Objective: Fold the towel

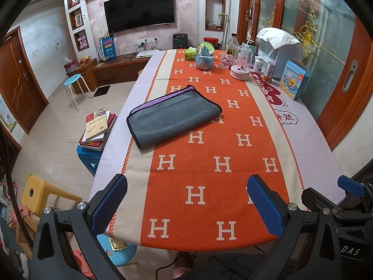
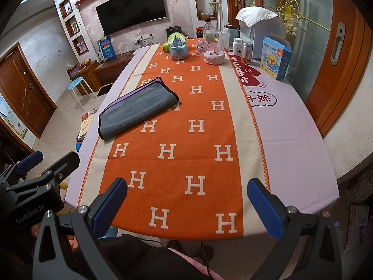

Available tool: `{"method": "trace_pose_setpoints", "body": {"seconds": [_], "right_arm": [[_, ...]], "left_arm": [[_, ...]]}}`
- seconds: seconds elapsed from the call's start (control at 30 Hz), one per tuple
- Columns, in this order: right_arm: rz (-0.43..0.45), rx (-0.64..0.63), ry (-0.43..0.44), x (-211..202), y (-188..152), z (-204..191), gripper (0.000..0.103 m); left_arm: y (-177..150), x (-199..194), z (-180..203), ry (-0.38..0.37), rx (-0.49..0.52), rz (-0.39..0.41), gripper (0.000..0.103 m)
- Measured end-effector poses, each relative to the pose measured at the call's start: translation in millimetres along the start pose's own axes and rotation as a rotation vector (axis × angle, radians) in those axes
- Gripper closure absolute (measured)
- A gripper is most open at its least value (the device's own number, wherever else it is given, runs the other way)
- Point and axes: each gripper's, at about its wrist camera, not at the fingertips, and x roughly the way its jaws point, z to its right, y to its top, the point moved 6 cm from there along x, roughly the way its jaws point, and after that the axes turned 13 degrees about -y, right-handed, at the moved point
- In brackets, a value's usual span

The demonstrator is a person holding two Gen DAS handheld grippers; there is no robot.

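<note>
A grey towel (image 1: 171,116) with a purple underside and a black hem lies folded flat on the orange H-patterned runner (image 1: 209,175), left of the table's middle. It also shows in the right wrist view (image 2: 137,110). My left gripper (image 1: 186,205) is open and empty above the table's near edge, well short of the towel. My right gripper (image 2: 186,207) is open and empty above the near edge too. The right gripper shows at the right edge of the left wrist view (image 1: 349,186); the left gripper shows at the left edge of the right wrist view (image 2: 35,163).
At the table's far end stand a snow globe (image 1: 204,57), a glass dome (image 1: 242,65), bottles, a blue box (image 1: 295,79) and a white appliance (image 1: 279,49). To the left of the table are a stack of books (image 1: 98,126), a yellow chair (image 1: 37,193) and a blue stool (image 1: 74,81).
</note>
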Motion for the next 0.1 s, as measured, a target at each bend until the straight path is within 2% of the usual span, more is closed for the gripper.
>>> {"method": "trace_pose_setpoints", "body": {"seconds": [0.1], "right_arm": [[0.001, 0.001, 0.0, -0.5, 1.6, -0.3, 0.0]], "left_arm": [[0.2, 0.0, 0.0, 0.0, -0.001, 0.0, 0.001]]}}
